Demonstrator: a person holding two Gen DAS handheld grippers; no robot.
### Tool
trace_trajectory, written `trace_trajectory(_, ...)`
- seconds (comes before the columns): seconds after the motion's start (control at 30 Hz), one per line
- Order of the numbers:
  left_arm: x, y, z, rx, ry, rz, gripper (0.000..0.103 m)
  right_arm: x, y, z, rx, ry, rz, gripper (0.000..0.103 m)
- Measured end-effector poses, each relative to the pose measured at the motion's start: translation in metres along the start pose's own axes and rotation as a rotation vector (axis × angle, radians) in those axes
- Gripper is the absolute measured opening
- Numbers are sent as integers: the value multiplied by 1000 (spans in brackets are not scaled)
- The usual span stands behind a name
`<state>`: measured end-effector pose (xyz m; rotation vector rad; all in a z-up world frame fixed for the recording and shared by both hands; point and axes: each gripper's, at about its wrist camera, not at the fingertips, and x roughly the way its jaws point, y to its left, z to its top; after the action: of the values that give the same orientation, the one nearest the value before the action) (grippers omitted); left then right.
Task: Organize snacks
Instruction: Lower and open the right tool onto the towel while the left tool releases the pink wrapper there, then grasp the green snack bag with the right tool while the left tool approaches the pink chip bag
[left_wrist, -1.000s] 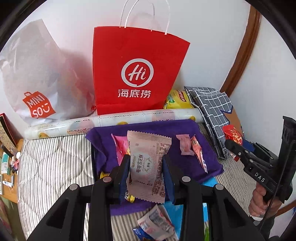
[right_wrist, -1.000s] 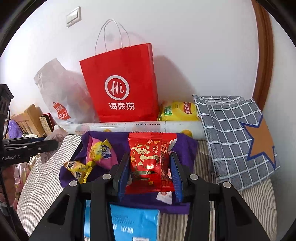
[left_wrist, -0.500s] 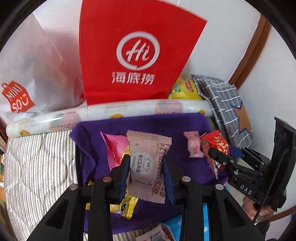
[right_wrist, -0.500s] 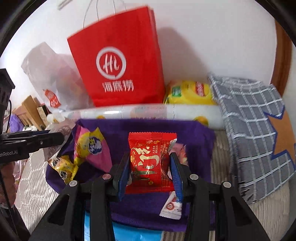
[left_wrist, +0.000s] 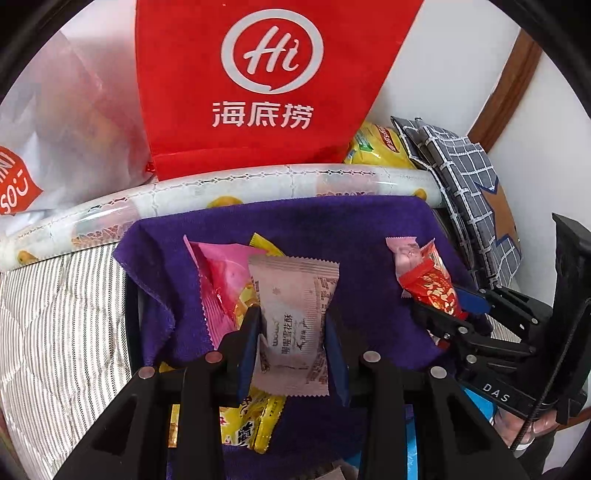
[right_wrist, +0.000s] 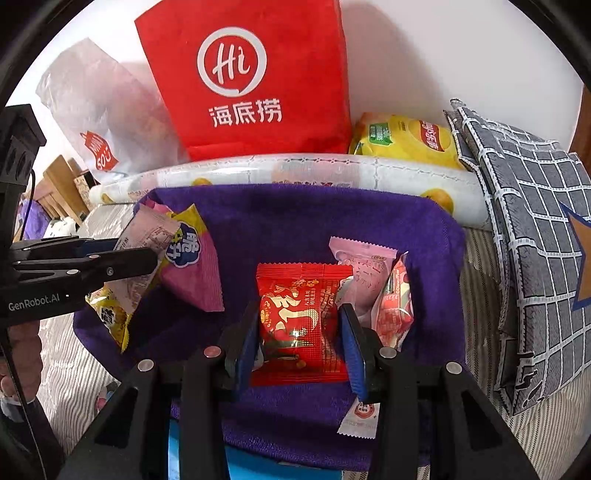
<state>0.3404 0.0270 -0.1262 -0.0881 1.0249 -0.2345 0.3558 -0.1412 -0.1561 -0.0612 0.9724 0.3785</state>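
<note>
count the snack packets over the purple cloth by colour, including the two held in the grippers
red: 2 (red packet in the right gripper; slim red packet beside it)
pale pink: 2 (pale pink packet in the left gripper; loose pink packet)
magenta: 1 (magenta bag)
yellow: 1 (yellow packet)
white: 1 (white packet)
total: 7

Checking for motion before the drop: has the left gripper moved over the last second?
Yes. The left gripper, shut on the pale pink packet, has come down and closer to the purple cloth; the red bag looms larger.
</note>
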Motion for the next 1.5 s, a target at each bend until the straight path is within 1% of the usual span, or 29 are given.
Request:
trace_trajectory(0.23, 2, 3, 0, -15, 7, -7, 34, 7, -5, 3, 22, 35, -4, 43)
trace_trajectory(0.43, 2, 3, -3, -16, 13, -11, 34, 5, -8, 3, 36, 31, 2, 43)
trace_trajectory(0.5, 2, 3, -3, -16, 18, -10, 34, 1, -7, 3, 30, 21, -5, 45)
trace_trajectory(0.57, 2, 4, -4, -20, 25, -13, 34, -7, -6, 3, 22, 4, -10, 52)
trace_trajectory(0.6, 1, 5, -5, -25, 28, -18, 34, -13, -5, 4, 18, -10, -11, 54)
trace_trajectory(0.67, -2, 5, -6, -34, 34, -32, 34, -21, -4, 4, 22, -28, -13, 62)
trace_trajectory(0.73, -6, 4, -7, -36, 36, -27, 34, -33, -3, 3, 33, -54, -13, 66)
trace_trajectory(0.77, -9, 3, -8, -34, 35, -24, 37, -38, -3, 2, 36, -64, -17, 68)
trace_trajectory(0.8, -13, 2, -8, -31, 33, -18, 46, -44, -2, 1, 37, -71, -26, 69)
trace_trajectory(0.87, -25, -1, -11, -23, 7, -7, 57, -53, -1, -3, 36, -83, -47, 74)
trace_trajectory(0.97, -42, -3, -15, -16, -21, -9, 57, -71, 2, -12, 40, -113, -94, 81)
trace_trajectory(1.03, -56, -4, -20, -14, -37, -9, 58, -82, 4, -18, 47, -131, -118, 83)
trace_trajectory(1.13, -73, -5, -31, -10, -58, -1, 59, -99, 6, -31, 52, -151, -138, 83)
trace_trajectory(1.3, -98, -1, -55, -31, -72, 21, 59, -129, 13, -60, 71, -191, -136, 83)
trace_trajectory(1.5, -124, 10, -90, -58, -86, 38, 59, -152, 16, -93, 124, -197, -169, 83)
